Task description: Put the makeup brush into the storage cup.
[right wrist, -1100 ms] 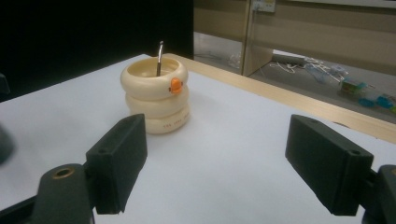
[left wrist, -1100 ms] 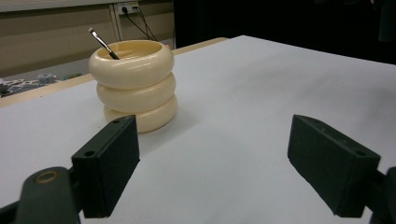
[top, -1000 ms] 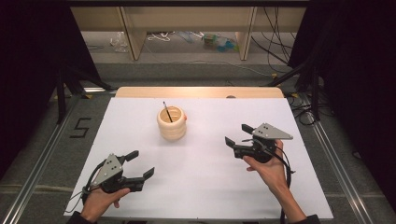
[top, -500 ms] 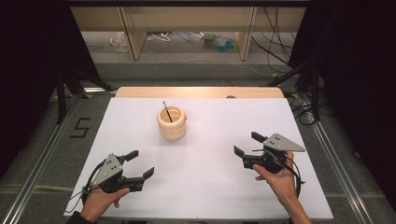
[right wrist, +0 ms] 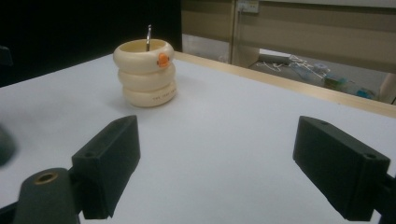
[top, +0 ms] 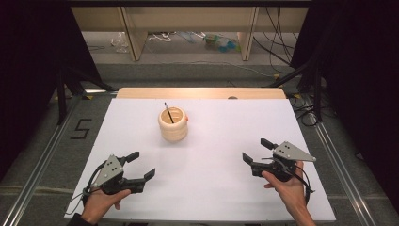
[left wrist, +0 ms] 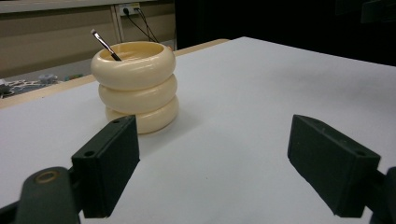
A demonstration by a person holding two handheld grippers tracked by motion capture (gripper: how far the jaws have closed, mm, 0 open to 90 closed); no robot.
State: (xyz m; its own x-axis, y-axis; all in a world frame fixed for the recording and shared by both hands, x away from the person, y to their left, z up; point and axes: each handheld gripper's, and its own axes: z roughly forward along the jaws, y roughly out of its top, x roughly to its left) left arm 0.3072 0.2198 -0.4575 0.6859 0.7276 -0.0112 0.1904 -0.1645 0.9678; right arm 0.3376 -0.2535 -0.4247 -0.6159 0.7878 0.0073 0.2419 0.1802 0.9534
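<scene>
High view, table: a white sheet (top: 211, 155) covers the tabletop, with a wooden edge showing along the far side
High view, holder: a cream ribbed holder (top: 172, 125) stands upright on the far middle of the sheet, well apart from both grippers, with a thin dark brush (top: 168, 113) leaning inside it
High view, left gripper: the left gripper (top: 141, 166) sits low over the near left of the sheet in a person's hand, jaws spread wide with nothing between them
High view, right gripper: the right gripper (top: 256, 150) is held over the near right of the sheet, its jaws having just been opening and now standing wide apart, bare sheet between them
Left gripper view, holder: the holder (left wrist: 135, 84), three stacked rings, stands ahead and left of centre, just beyond the left jaw and clear of it; the brush (left wrist: 105, 45) tilts out over its rim to the left
Left gripper view, fingers: both black fingers (left wrist: 107, 163) stand fully apart over the sheet, gripping nothing
Right gripper view, holder: the holder (right wrist: 145, 77) stands far ahead on the left, an orange mark near its rim, the brush (right wrist: 149, 35) rising almost straight from it
Right gripper view, fingers: the fingers (right wrist: 338, 165) gape wide, empty, with only the sheet below
</scene>
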